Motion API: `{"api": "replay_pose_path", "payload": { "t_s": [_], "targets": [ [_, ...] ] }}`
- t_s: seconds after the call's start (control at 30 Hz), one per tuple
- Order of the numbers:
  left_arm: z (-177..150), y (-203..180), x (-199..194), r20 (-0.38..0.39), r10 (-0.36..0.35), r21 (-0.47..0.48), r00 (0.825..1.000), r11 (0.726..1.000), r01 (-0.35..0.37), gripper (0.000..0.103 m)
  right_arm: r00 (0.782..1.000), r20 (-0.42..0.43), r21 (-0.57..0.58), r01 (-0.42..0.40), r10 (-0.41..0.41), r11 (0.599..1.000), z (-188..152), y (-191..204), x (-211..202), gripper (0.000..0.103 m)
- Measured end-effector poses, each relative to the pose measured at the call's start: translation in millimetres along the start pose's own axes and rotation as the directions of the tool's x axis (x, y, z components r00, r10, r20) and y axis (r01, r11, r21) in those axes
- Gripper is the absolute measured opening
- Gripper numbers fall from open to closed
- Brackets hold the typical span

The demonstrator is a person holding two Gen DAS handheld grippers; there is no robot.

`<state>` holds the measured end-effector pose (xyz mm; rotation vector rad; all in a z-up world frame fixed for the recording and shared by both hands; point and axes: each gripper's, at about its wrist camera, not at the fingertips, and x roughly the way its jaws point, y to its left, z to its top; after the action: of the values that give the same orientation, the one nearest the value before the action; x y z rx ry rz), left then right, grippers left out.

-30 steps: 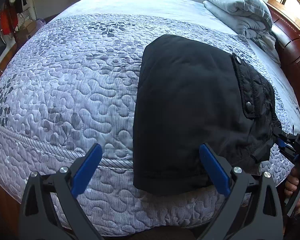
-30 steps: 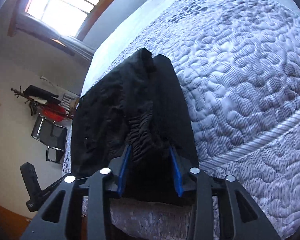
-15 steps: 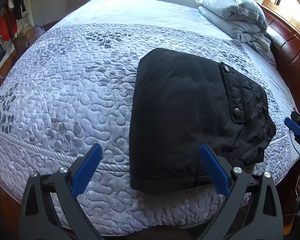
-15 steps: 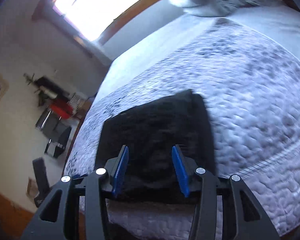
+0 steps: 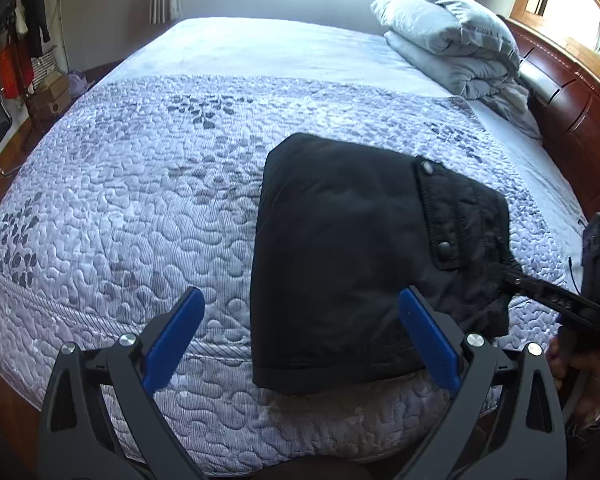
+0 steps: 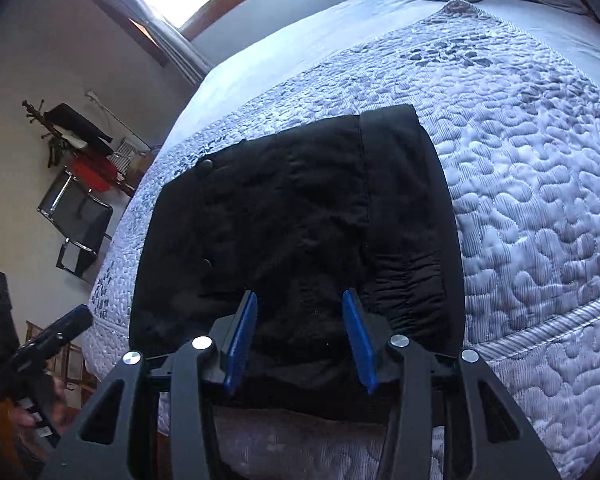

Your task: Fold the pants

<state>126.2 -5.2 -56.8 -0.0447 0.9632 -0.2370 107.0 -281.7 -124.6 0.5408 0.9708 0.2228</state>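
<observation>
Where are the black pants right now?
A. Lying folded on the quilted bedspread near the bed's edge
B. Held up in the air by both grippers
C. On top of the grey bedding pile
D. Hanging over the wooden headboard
A: the black pants lie as a flat folded bundle on the quilted bedspread near its front edge, and the left gripper is wide open, holding nothing.

Home bedroom: quilted bed (image 5: 148, 184), pillows (image 5: 444, 36).
</observation>
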Motion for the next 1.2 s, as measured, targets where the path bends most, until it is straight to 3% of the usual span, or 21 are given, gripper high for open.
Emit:
{"api": "replay_pose_path", "payload": {
  "t_s": [0.33, 0.57, 0.67, 0.73, 0.83, 0.87, 0.93, 1.03, 1.1, 1.17, 1.2],
  "targets": [
    [6.6, -14.3, -23.6, 0.07, -0.013, 0.041, 0.997, 0.999, 0.01, 0.098, 0.999, 0.041, 0.004, 0.012, -0.012, 1.0, -5.3, -3.2, -26.7, 0.045],
    [9.7, -21.2, -26.9, 0.088, -0.024, 0.06, 0.996, 0.998, 0.019, 0.098, 0.999, 0.041, 0.025, -0.026, 0.025, 0.999, -8.0, -14.2, -24.2, 0.045],
    [11.1, -18.3, -18.8, 0.051, -0.059, 0.059, 0.997, 0.997, 0.056, 0.098, 0.997, 0.048, 0.028, -0.054, 0.053, 0.998, -5.6, -14.2, -31.5, 0.046],
    [14.0, -7.9, -8.9, 0.01, -0.079, 0.039, 0.997, 0.996, 0.079, 0.098, 0.996, 0.059, 0.042, -0.065, 0.062, 0.997, -2.0, -17.4, -39.7, 0.061],
    [21.3, 15.4, 8.3, -0.079, -0.132, -0.005, 0.988, 0.991, 0.132, 0.098, 0.99, 0.093, 0.067, -0.114, 0.108, 0.991, 7.5, -28.6, -57.7, 0.063],
    [25.1, 28.6, 15.1, -0.106, -0.166, -0.04, 0.98, 0.986, 0.163, 0.098, 0.988, 0.096, 0.08, -0.129, 0.121, 0.988, 12.6, -35.3, -63.5, 0.065],
    [29.7, 48.4, 24.7, -0.126, -0.204, -0.099, 0.971, 0.976, 0.192, 0.098, 0.988, 0.084, 0.107, -0.14, 0.131, 0.984, 21.0, -46.8, -68.5, 0.08],
    [36.8, 75.3, 44.3, -0.175, -0.301, -0.178, 0.937, 0.946, 0.27, 0.098, 0.984, 0.056, 0.157, -0.173, 0.167, 0.972, 33.4, -67.3, -67.5, 0.082],
    [39.8, 87.4, 59.9, -0.212, -0.384, -0.234, 0.899, 0.913, 0.334, 0.098, 0.981, 0.029, 0.191, -0.192, 0.19, 0.963, 39.8, -81.7, -61.1, 0.083],
    [41.9, 98.3, 79.0, -0.232, -0.503, -0.314, 0.832, 0.849, 0.425, 0.098, 0.977, -0.004, 0.22, -0.205, 0.211, 0.954, 43.8, -93.3, -51.5, 0.084],
    [41.8, 100.9, 86.1, -0.24, -0.533, -0.346, 0.811, 0.828, 0.442, 0.098, 0.975, -0.017, 0.229, -0.21, 0.22, 0.951, 43.9, -97.1, -47.1, 0.084]
  ]
}}
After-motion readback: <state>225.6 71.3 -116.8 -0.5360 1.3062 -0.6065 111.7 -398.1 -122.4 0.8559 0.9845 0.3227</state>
